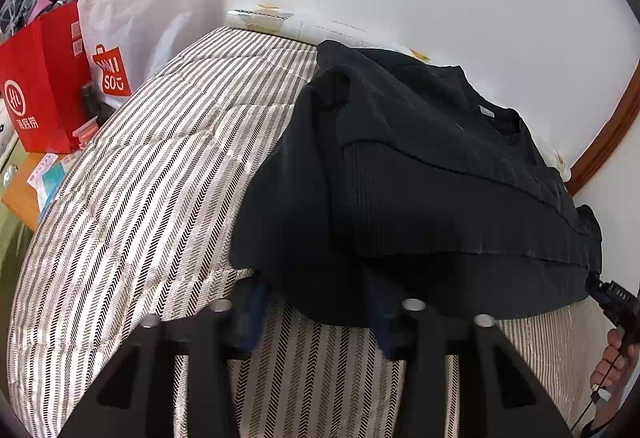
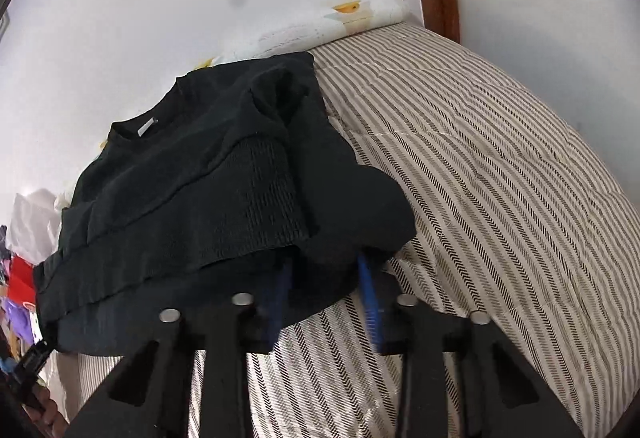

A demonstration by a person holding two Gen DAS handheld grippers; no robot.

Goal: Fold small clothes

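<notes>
Both grippers, left (image 1: 316,302) and right (image 2: 324,274), pinch the black sweater's (image 1: 420,173) near hem (tips hidden).

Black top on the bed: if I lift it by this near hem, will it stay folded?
Probably not. The black top looks limp: its layers sag and drape over the striped quilt. The folded-in sleeves would likely slide out. The ribbed panel seems thicker and may hang heavier.

Both grippers' jaws hidden under black sweater (image 1: 420,173) hem
</notes>
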